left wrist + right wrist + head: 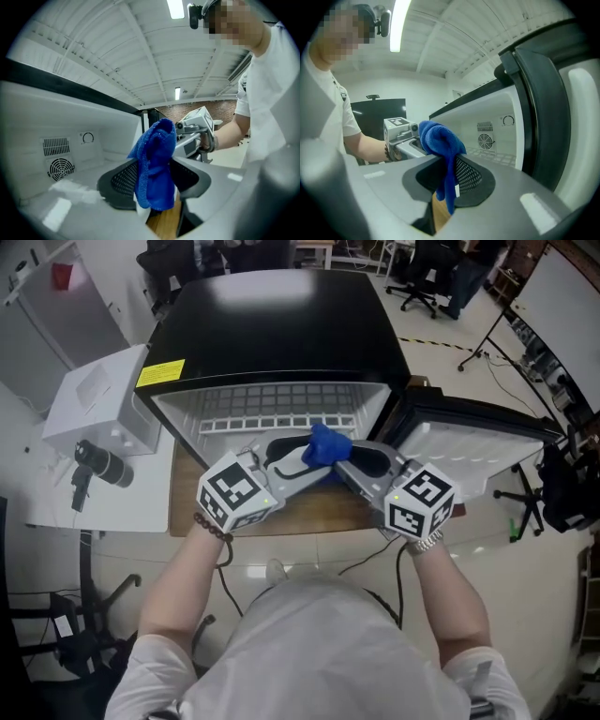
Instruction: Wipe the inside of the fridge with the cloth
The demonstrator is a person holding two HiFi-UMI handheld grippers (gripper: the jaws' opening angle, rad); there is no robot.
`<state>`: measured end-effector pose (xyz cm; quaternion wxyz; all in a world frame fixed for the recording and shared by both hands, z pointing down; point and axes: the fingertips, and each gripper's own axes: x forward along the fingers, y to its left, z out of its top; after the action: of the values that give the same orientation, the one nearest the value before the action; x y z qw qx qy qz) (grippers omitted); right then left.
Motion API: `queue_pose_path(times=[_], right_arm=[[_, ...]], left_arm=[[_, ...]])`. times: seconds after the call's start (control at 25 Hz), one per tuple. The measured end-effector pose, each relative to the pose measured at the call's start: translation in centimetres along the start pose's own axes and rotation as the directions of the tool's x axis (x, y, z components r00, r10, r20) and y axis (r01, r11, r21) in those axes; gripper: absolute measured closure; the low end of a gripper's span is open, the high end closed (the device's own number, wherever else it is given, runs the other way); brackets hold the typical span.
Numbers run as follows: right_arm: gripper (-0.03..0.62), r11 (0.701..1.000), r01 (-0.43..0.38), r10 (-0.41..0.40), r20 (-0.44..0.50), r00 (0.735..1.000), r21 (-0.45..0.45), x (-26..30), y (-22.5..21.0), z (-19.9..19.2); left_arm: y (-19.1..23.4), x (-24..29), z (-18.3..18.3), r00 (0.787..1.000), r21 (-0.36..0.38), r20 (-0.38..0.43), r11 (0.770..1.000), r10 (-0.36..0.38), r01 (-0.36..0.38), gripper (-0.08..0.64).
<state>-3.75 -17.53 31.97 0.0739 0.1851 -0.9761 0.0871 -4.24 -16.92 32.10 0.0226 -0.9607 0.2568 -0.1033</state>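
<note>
1. Blue terry cloth (328, 444): bunched before open black, white-lined fridge (272, 334), not yet inside.
2. Right hand-held gripper (447, 174): pinching cloth, ready for wiping.
3. Left hand-held gripper (154, 179): spread; pads seemingly clear of cloth.

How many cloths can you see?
1. The blue cloth, pinched in the right claw, in front of the open fridge; the left claw stands open around it. Others may be hidden.

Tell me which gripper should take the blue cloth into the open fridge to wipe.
Right. The right gripper has its jaws closed on the blue cloth. The left gripper has its jaws wide apart around it, not pressing. The fridge stands open just ahead of both.
</note>
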Motion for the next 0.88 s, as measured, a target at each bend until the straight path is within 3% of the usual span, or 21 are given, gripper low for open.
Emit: queue_pose_path(times=[0.24,0.48,0.72,0.88], right_arm=[[0.535,0.987,-0.161,0.16,-0.023,0.987,-0.015,-1.0,1.9,0.1],[0.534,0.97,-0.242,0.241,-0.039,0.97,-0.025,-2.6,2.6,0.2],[0.53,0.967,-0.252,0.25,-0.038,0.967,-0.035,-1.8,3.3,0.7],[0.519,0.985,-0.161,0.159,-0.042,0.986,-0.067,-1.5,2.7,0.6]], left_arm=[[-1.6,-0.5,0.3,0.999,0.0,0.017,0.999,-0.049,0.049,0.346],[-2.9,0.0,1.1,0.997,-0.029,0.034,0.997,-0.068,0.069,0.388],[-2.5,-0.9,1.0,0.997,-0.04,0.059,0.998,-0.042,0.044,0.466],[-1.5,-0.8,0.7,0.997,-0.008,0.055,0.999,0.045,-0.045,0.488]])
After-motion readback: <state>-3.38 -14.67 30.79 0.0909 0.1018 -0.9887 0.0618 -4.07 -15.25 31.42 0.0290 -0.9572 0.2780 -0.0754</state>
